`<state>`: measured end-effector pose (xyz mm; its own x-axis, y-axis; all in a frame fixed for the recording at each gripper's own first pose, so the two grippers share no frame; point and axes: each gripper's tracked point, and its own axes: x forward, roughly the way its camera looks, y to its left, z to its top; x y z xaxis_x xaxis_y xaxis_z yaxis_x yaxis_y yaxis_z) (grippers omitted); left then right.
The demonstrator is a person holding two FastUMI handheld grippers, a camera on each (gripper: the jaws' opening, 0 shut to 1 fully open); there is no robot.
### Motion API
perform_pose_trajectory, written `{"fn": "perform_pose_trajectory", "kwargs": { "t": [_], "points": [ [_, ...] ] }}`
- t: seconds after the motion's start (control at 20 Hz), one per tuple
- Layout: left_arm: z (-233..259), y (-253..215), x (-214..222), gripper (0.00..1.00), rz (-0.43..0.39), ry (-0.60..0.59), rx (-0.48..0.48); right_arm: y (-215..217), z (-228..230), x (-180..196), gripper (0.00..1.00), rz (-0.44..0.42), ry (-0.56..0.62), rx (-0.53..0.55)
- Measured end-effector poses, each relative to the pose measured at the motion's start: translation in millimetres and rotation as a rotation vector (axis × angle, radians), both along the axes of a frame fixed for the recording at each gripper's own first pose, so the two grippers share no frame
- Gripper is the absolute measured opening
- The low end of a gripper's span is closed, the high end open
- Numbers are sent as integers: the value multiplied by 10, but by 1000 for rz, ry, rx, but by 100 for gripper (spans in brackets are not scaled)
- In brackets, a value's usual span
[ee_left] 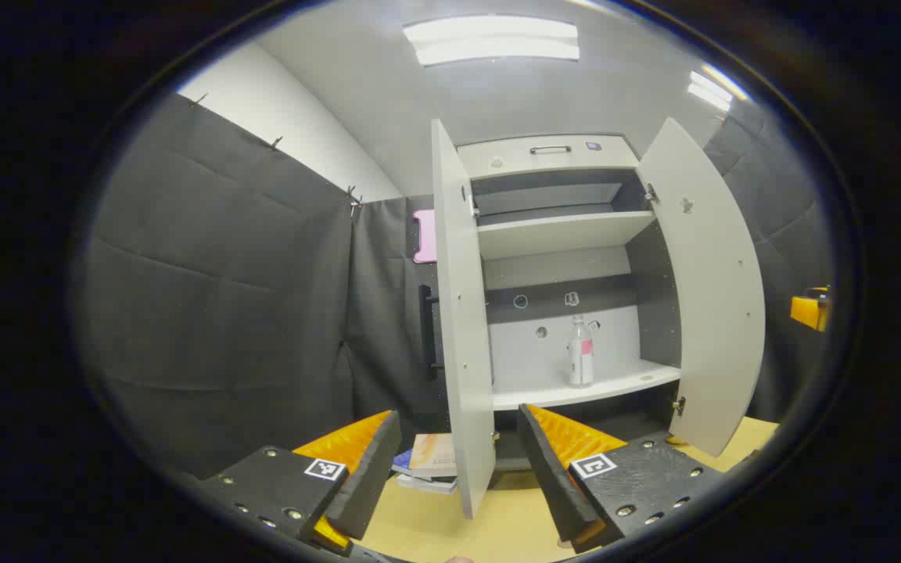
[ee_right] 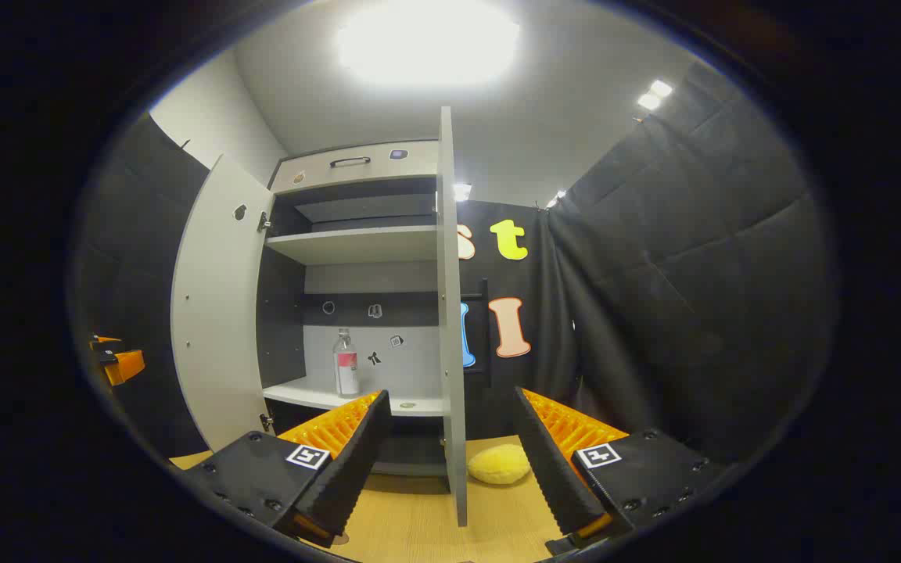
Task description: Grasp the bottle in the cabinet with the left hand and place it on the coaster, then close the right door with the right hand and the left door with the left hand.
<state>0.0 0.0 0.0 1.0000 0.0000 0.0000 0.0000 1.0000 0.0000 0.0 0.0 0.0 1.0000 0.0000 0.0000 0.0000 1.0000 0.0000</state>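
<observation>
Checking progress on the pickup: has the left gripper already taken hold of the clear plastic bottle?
No, the clear plastic bottle stands upright on the white cabinet shelf, far ahead of the open left gripper.

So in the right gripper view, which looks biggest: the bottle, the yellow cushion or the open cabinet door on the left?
1. Cabinet door, by far.
2. Yellow cushion and bottle look alike in size; the cushion lies nearer the camera, so I won't rank them.

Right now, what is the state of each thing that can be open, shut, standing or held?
Left door: open.
Right door: open.
Bottle: upright on the lower shelf, not held.
Left gripper: open, holding nothing.
Right gripper: open, holding nothing.
Top drawer: shut.
</observation>
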Motion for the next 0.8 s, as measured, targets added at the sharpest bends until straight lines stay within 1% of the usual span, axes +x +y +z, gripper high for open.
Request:
{"fn": "perform_pose_trajectory", "kwargs": {
  "t": [0.1, 0.15, 0.3, 0.35, 0.55, 0.6, 0.75, 0.8],
  "points": [
    [10, -1, -1, 88, 0, 0, 0, -6, 5, -4, 96, -3, -3, 1],
    [1, -4, 1, 88, 1, 1, -1, -4, 7, -7, 99, -3, -4, 1],
    [-9, -11, -11, 88, -3, 4, -8, -8, 6, -5, 99, -2, -4, -2],
    [-18, -6, -15, 88, -2, 6, -8, -6, 4, -11, 96, 0, -4, -3],
    [-8, -30, -32, 88, 0, 3, 1, -12, -3, -3, 96, 3, -3, -2],
    [-3, -41, -36, 88, 2, 3, -2, -13, 0, 0, 99, 2, -4, 0],
    [-43, -121, -76, 88, 1, 6, -19, -22, -9, 5, 99, 1, 0, 3],
    [-36, -147, -76, 88, 2, 6, -21, -28, -6, 7, 96, 0, 1, 4]
  ]
}}
